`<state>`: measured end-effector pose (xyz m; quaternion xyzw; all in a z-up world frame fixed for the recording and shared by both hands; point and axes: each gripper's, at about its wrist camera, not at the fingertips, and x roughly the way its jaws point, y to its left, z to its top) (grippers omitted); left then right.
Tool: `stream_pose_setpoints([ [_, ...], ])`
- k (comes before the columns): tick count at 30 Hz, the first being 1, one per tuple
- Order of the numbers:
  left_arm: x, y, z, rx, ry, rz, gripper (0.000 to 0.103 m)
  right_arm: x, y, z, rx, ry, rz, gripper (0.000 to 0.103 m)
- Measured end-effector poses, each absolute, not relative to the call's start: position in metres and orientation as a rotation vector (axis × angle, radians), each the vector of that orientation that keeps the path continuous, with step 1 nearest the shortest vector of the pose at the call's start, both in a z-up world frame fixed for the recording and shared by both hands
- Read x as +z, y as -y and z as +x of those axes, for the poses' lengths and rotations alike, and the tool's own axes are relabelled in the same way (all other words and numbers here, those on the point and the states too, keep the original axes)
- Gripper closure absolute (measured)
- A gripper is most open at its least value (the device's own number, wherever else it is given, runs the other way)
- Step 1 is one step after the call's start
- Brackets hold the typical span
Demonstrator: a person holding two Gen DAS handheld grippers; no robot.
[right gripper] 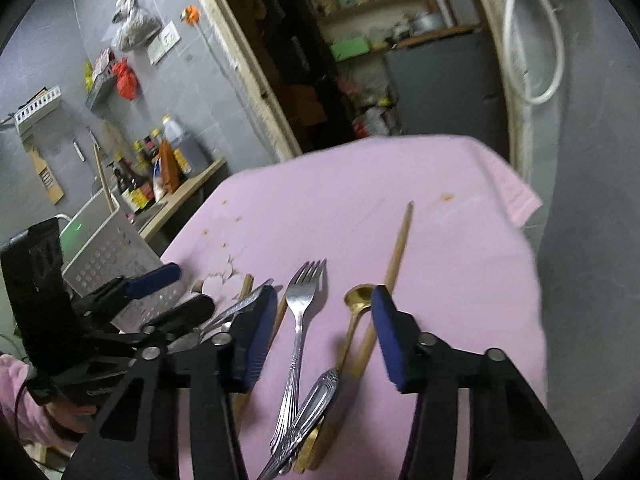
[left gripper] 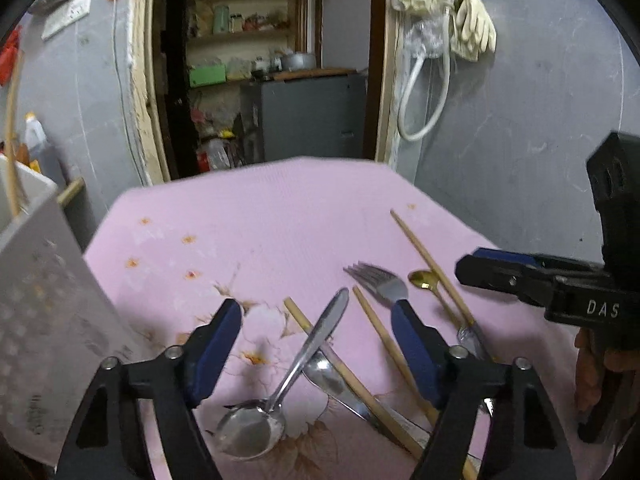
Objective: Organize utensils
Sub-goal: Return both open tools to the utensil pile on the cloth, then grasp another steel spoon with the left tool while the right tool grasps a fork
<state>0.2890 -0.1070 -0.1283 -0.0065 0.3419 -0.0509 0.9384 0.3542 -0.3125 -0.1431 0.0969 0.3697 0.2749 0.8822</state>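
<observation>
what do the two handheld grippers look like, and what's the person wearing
Both the left gripper and the right gripper are black plastic with riveted linkages and blue-padded jaws. The right one carries white "DAS" lettering. A pink sleeve covers the left arm.

Fork (left gripper: pixel 380 284) handle hidden behind left claw (left gripper: pixel 320 352) finger; knife (right gripper: pixel 304 420) blade cut off by frame edge.

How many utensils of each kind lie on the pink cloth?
Chopsticks: 3
Fork: 1
Spoons: 2
Silver pieces, kind unclear: 2
Total: 8
</observation>
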Motion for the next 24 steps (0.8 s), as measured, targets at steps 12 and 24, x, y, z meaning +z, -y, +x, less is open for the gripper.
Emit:
stream_pose_setpoints([
  [12,-0.156,0.100,0.320,-0.131,-0.895,-0.072,0.061,-0.188,0.284,0.398,0.721,-0.966,0.250,0.076],
  [24,-0.147,0.112,0.337,-0.170,-0.991,0.013,0.084,-0.200,0.250,0.431,0.812,-1.124,0.282,0.076],
])
